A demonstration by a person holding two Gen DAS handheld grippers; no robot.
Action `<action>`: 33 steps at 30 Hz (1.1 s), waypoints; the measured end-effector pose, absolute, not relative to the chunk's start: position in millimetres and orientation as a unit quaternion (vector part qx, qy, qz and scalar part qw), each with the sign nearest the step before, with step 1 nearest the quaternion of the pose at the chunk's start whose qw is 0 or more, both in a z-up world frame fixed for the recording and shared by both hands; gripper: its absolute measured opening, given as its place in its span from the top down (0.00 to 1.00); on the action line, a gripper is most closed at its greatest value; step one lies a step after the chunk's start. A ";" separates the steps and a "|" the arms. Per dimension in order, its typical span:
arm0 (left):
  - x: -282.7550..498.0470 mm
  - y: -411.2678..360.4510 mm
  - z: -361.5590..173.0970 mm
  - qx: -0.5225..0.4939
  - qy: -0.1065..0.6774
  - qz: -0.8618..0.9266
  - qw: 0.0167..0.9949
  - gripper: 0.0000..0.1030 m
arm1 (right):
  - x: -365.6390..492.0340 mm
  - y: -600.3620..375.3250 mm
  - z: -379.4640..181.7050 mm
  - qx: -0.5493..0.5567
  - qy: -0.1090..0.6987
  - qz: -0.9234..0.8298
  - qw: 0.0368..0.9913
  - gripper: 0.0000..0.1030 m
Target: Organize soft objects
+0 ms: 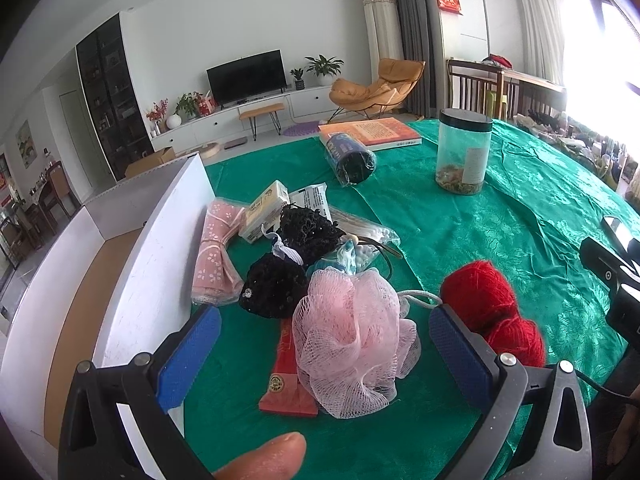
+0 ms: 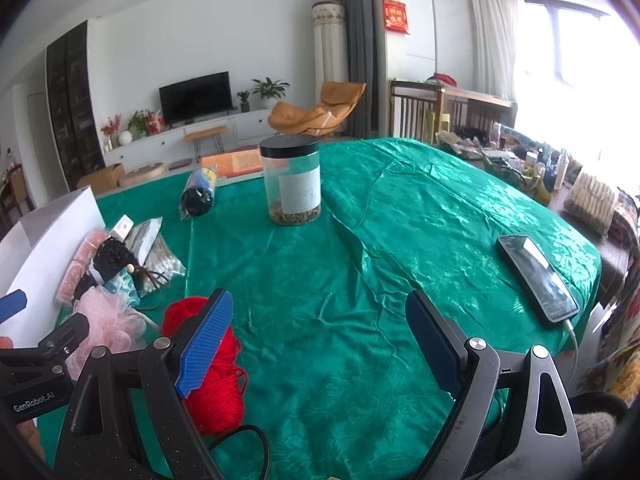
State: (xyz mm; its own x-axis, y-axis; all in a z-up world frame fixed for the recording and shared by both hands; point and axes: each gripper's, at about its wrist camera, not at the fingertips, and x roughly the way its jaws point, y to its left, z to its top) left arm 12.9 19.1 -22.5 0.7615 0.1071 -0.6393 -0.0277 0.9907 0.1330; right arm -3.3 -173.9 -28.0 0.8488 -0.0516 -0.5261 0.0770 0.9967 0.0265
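Observation:
A pink mesh bath pouf [image 1: 352, 344] lies on the green tablecloth [image 1: 500, 232], right between the open blue-padded fingers of my left gripper [image 1: 324, 354]. Red yarn [image 1: 494, 310] sits just right of it. Black lacy soft items [image 1: 288, 264] and a pink folded cloth [image 1: 214, 256] lie behind. A white box [image 1: 132, 280] with a brown floor stands at the left. My right gripper [image 2: 320, 344] is open and empty over bare cloth; the red yarn [image 2: 212, 376] lies beside its left finger. The pouf [image 2: 108, 328] shows at the left.
A clear jar with a black lid [image 2: 291, 180], a dark wrapped roll [image 1: 352, 158] and an orange book [image 1: 370, 132] stand farther back. A phone [image 2: 536, 276] on a cable lies at the right. A red packet [image 1: 286, 376] lies under the pouf. Packets and cotton swabs [image 1: 376, 240] crowd the pile.

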 end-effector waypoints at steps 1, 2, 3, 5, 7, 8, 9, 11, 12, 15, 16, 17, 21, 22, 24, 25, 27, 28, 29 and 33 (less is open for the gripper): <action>13.1 19.2 -22.4 0.059 0.344 0.037 0.936 0.00 | -3.5 -173.7 -28.5 0.023 0.273 -0.033 0.961 0.13; 12.7 19.2 -22.2 0.060 0.344 0.037 0.936 0.00 | -3.7 -173.6 -29.0 0.023 0.273 -0.033 0.961 0.13; 12.8 19.2 -22.1 0.061 0.344 0.038 0.936 0.00 | -3.3 -173.9 -28.0 0.023 0.273 -0.033 0.961 0.13; 13.2 19.8 -22.0 0.062 0.344 0.039 0.936 0.00 | -3.3 -174.0 -28.0 0.023 0.273 -0.034 0.961 0.13; 13.6 20.4 -22.2 0.063 0.345 0.041 0.936 0.00 | -3.4 -173.9 -28.4 0.023 0.273 -0.034 0.961 0.13; 13.9 20.3 -22.5 0.063 0.345 0.042 0.936 0.00 | -3.2 -173.9 -27.9 0.023 0.273 -0.034 0.961 0.13; 14.3 20.5 -22.8 0.064 0.345 0.042 0.935 0.00 | -3.3 -173.8 -28.9 0.023 0.274 -0.034 0.961 0.13; 14.6 20.9 -23.3 0.065 0.346 0.044 0.935 0.00 | -3.2 -173.9 -27.9 0.023 0.274 -0.034 0.961 0.13; 14.6 21.0 -23.6 0.066 0.346 0.044 0.935 0.00 | -3.2 -173.9 -27.9 0.023 0.274 -0.034 0.961 0.13; 15.3 20.9 -24.6 0.068 0.347 0.046 0.934 0.00 | -3.1 -173.8 -27.9 0.023 0.274 -0.034 0.961 0.13; 15.7 20.8 -25.0 0.069 0.348 0.047 0.934 0.00 | -3.2 -173.8 -28.3 0.023 0.274 -0.034 0.961 0.13; 16.0 20.9 -25.6 0.069 0.349 0.047 0.934 0.00 | -3.1 -173.8 -28.2 0.023 0.274 -0.034 0.961 0.13; 17.2 21.1 -27.6 0.071 0.351 0.049 0.933 0.00 | -3.0 -173.6 -27.8 0.023 0.275 -0.034 0.961 0.13; 16.9 21.1 -28.1 0.072 0.351 0.049 0.932 0.00 | -3.1 -173.6 -28.2 0.023 0.275 -0.034 0.961 0.13; 17.2 21.2 -28.9 0.072 0.353 0.050 0.932 0.00 | -2.8 -173.5 -27.7 0.023 0.275 -0.034 0.961 0.13; 17.3 21.3 -29.2 0.073 0.353 0.050 0.931 0.00 | -2.9 -173.5 -28.7 0.023 0.274 -0.034 0.961 0.13; 16.9 21.3 -30.2 0.074 0.354 0.050 0.931 0.00 | -2.6 -173.5 -27.6 0.023 0.275 -0.034 0.961 0.13; 16.7 21.2 -30.6 0.074 0.355 0.051 0.931 0.00 | -2.6 -173.4 -28.1 0.023 0.275 -0.034 0.961 0.13; 16.7 21.2 -31.0 0.075 0.355 0.051 0.930 0.00 | -2.6 -173.5 -27.6 0.023 0.275 -0.034 0.961 0.13; 17.0 20.9 -32.5 0.075 0.357 0.052 0.930 0.00 | -2.3 -173.3 -28.2 0.023 0.275 -0.034 0.960 0.13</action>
State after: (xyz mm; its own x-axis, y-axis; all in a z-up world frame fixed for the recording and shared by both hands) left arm 17.0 20.9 -32.5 0.7394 0.1496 -0.6564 -0.0422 0.9834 0.1765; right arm -2.3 -173.3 -28.2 0.8460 -0.0528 -0.5305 0.0778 0.9967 0.0249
